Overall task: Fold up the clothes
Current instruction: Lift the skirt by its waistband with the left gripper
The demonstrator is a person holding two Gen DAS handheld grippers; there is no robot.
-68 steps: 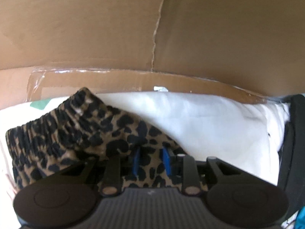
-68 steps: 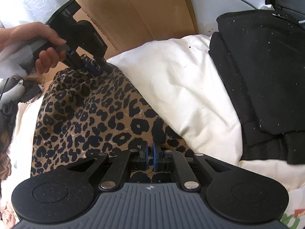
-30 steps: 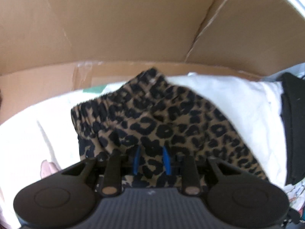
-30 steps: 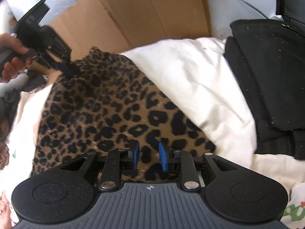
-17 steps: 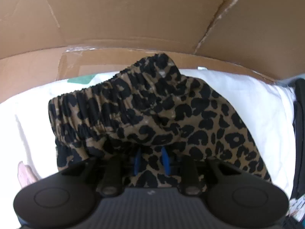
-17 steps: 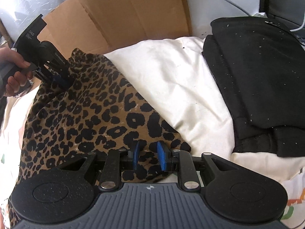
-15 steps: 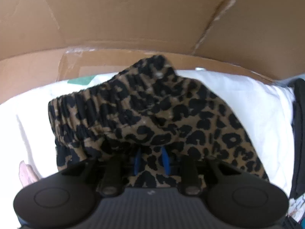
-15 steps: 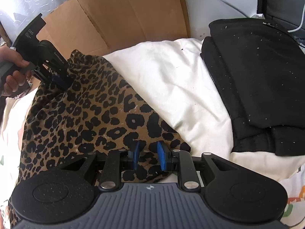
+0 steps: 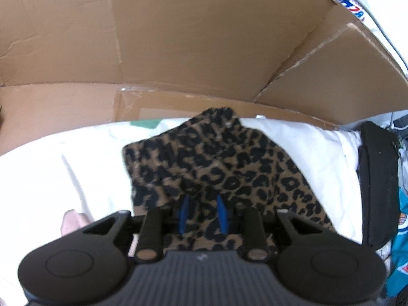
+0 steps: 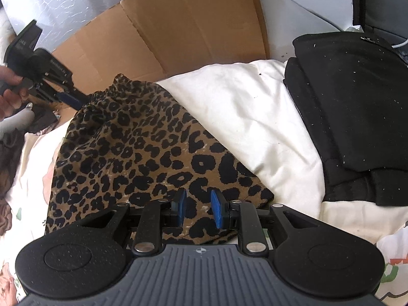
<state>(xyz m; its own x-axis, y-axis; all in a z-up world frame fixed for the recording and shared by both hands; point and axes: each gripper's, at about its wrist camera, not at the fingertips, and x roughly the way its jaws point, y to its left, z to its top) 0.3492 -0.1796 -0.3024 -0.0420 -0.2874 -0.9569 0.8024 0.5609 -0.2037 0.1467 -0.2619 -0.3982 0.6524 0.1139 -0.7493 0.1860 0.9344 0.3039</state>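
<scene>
A leopard-print garment (image 10: 132, 142) with an elastic waistband is stretched over a white cushion (image 10: 242, 117). My left gripper (image 10: 74, 99), held by a person's hand (image 10: 10, 89), is shut on the waistband corner at the far left and holds it raised. In the left wrist view the print cloth (image 9: 216, 158) fills the gap between the blue pads of the left gripper (image 9: 201, 211). My right gripper (image 10: 197, 206) is shut on the near hem of the garment, with cloth bunched between its blue pads.
A flattened cardboard box (image 10: 178, 25) stands behind the cushion and fills the top of the left wrist view as cardboard (image 9: 178, 38). A folded black garment (image 10: 357, 102) lies at the right. Patterned bedding (image 10: 392, 267) shows at the near right, dark clothes (image 10: 7, 153) at the left.
The left gripper has risen and drawn back with the waistband, so the garment looks smaller and more cardboard shows. The right gripper has stayed where it was, still on the hem.
</scene>
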